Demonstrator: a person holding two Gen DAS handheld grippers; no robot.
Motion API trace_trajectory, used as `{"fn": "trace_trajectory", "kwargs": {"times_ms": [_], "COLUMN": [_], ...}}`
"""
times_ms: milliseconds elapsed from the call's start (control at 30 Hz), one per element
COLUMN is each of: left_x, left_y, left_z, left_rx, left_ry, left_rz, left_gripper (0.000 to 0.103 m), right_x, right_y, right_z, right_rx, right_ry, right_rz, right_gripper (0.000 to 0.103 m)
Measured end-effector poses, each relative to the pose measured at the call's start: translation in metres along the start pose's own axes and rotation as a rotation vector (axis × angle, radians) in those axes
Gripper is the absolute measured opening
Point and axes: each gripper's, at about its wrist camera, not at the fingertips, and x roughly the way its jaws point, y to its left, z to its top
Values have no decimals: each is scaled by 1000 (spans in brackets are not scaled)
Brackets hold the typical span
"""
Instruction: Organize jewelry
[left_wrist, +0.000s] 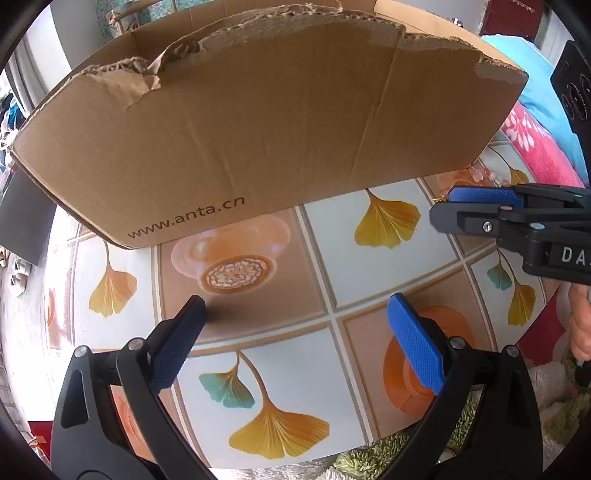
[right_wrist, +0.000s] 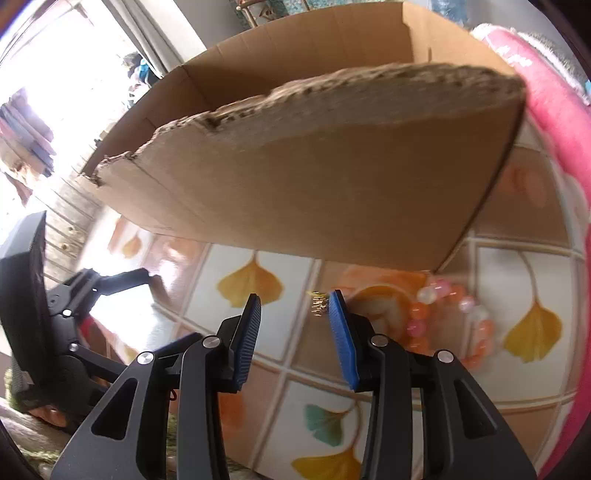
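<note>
A small gold piece of jewelry (right_wrist: 317, 303) shows blurred just inside the tip of my right gripper's right pad; the left pad stands well apart from it. My right gripper (right_wrist: 293, 308) is open above the tablecloth. A bracelet of pink, orange and clear beads (right_wrist: 452, 321) lies to its right by the box's corner. In the left wrist view the bracelet (left_wrist: 485, 176) peeks past the right gripper (left_wrist: 441, 208), with the gold piece (left_wrist: 440, 199) at its tip. My left gripper (left_wrist: 299, 321) is wide open over the cloth with nothing between its fingers.
An open cardboard box (left_wrist: 258, 140) with a torn front rim (right_wrist: 314, 184) stands just behind both grippers. The table wears a tiled cloth with ginkgo leaves (left_wrist: 373, 254). Pink fabric (right_wrist: 561, 140) lies at the right and green shaggy fabric (left_wrist: 369, 458) along the near edge.
</note>
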Motion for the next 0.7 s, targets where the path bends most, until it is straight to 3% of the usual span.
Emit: {"fn": "trace_trajectory", "kwargs": {"times_ms": [267, 400, 500, 700], "left_x": [1, 0, 0, -6], "left_y": [0, 0, 0, 0], "left_z": [-2, -5, -8, -27], "left_rx": [3, 4, 4, 19], "left_ry": [-3, -11, -19, -52], "left_rz": [-1, -1, -2, -5], "left_gripper": [95, 95, 95, 95], "right_x": [11, 21, 9, -30], "right_y": [5, 3, 2, -6], "right_z": [1, -1, -2, -13], "right_rx": [76, 158, 148, 109], "right_ry": [38, 86, 57, -49], "right_rz": [164, 294, 248, 23], "right_gripper": [38, 38, 38, 38]}}
